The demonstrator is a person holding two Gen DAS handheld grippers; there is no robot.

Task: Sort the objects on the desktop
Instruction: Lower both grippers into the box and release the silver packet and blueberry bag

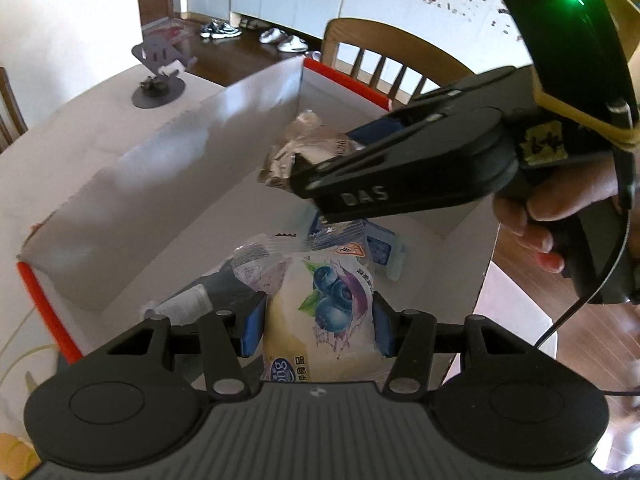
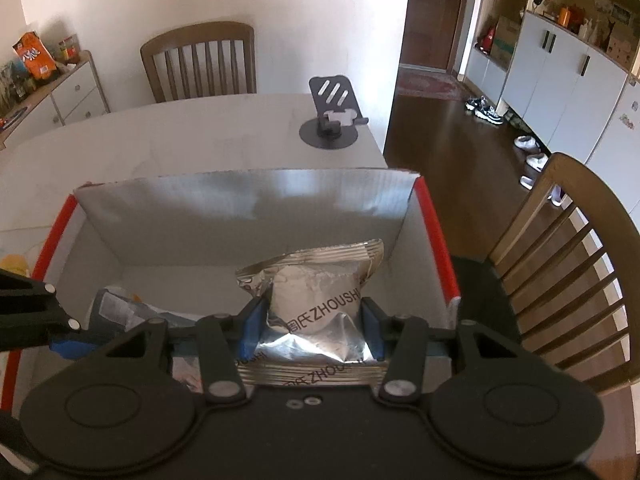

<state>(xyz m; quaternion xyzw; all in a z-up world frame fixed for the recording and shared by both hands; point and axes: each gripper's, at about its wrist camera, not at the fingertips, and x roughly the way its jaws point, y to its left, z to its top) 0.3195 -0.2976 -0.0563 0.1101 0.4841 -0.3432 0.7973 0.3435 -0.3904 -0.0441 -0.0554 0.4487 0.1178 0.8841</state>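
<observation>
So both grippers are hanging over the open cardboard box (image 2: 248,196) with the red edges, which sits on the white table (image 2: 200,132). The left gripper (image 1: 318,330) has its blue pads pinched on a blueberry snack packet (image 1: 320,320), and the bottom of that packet disappears under the gripper body, so only part of the label reads. The right gripper (image 2: 310,330) is squeezing a silver foil packet (image 2: 316,284) marked ZHOUSH-something; the last letters get covered by the right-hand pad. In the left wrist view the right gripper (image 1: 298,184) cuts across the frame from the side, with the person's hand (image 1: 532,224) wrapped on the handle, and the foil packet (image 1: 300,148) pokes out past its tip.

Down in the box there's already a small pile of packets (image 1: 360,240), but they're half buried behind the blueberry one and pretty blurry, so it's hard to say what they are. A dark phone stand (image 2: 334,120) sits on the table beyond the box. A wooden chair (image 2: 560,248) stands just beside the box, cut off by the frame edge.
</observation>
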